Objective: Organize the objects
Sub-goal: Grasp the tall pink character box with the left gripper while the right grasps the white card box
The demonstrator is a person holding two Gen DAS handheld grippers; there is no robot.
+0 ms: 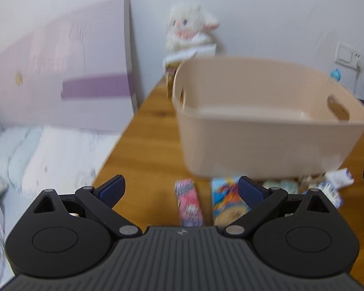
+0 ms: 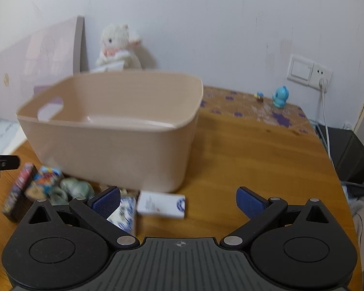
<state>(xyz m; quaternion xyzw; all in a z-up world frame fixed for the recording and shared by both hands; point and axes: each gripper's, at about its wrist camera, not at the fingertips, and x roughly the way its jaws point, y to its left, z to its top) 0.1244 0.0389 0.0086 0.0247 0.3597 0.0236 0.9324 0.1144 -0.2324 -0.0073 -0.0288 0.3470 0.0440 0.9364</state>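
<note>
Both the left tongs [image 1: 182,189] and right tongs [image 2: 178,201] are hovering wide apart, holding nothing, before the beige plastic basket [image 2: 114,140] on the wooden table [image 2: 254,155].

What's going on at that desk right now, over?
Left tool open, empty. Right tool open, empty. Beige bin looks empty; small packets wait before it. Nothing blocking.

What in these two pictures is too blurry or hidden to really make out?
- Beige bin: most of its floor is hidden behind its near wall in both views.
- Snack packets: print smeared by blur in the left view.
- Greenish bundle: blurred, partly behind the right gripper.
- Tiny figurine: too small.
- Plush toy: bottom hidden by the bin.
</note>
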